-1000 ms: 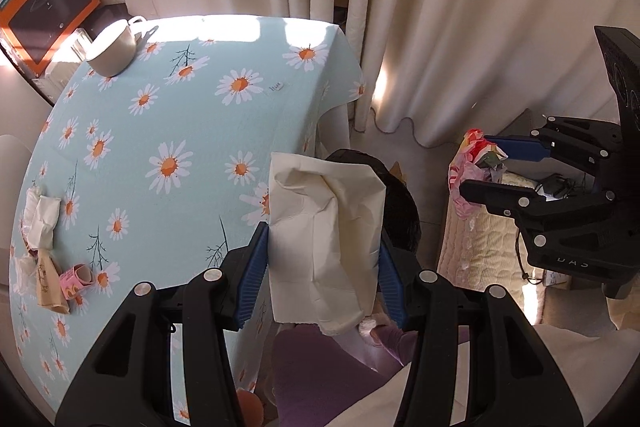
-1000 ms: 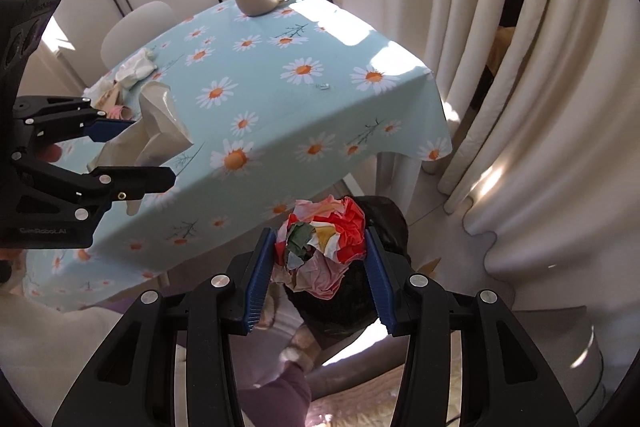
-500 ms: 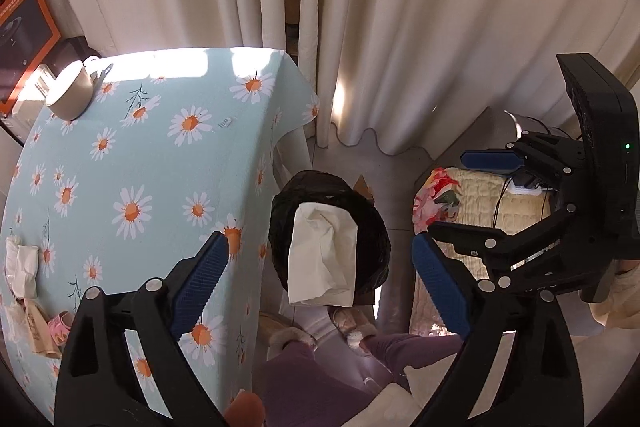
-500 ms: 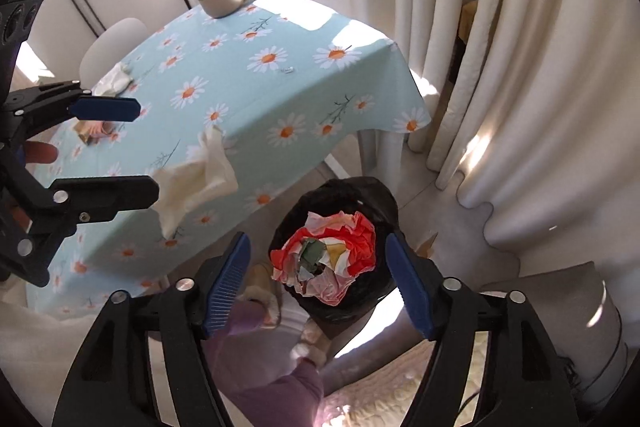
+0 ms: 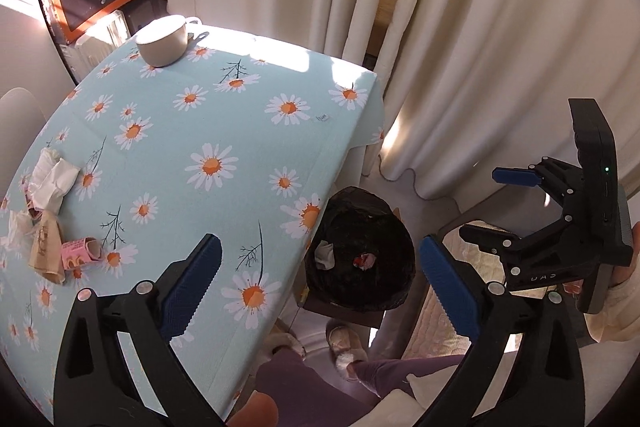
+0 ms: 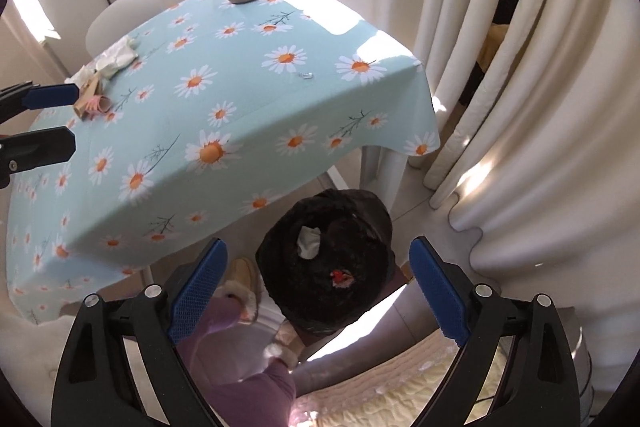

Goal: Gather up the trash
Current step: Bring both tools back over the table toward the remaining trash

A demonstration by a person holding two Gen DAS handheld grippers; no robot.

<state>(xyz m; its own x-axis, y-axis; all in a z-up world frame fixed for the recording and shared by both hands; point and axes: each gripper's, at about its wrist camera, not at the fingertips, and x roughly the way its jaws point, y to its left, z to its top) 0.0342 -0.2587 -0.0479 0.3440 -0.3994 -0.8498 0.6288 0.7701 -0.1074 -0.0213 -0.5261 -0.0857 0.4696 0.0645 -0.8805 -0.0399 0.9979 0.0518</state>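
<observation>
Both tongs are empty above the black-lined round trash bin (image 6: 324, 267) on the floor beside the bench (image 5: 240, 131) with its pale blue daisy-print cloth. The left tongs (image 5: 320, 283) are opening, nothing between their blue pads; the right tongs (image 6: 318, 289) stand spread wide. Inside the bin lie a crumpled white tissue (image 6: 309, 242) and a red-patterned wrapper (image 6: 340, 277). More crumpled tissues and wrappers (image 5: 48, 215) remain on the bench's far edge.

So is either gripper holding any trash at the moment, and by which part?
Nothing is held. The left gripper, jaws opening, and right gripper are empty; the tissue and red wrapper lie in the bin.
</observation>
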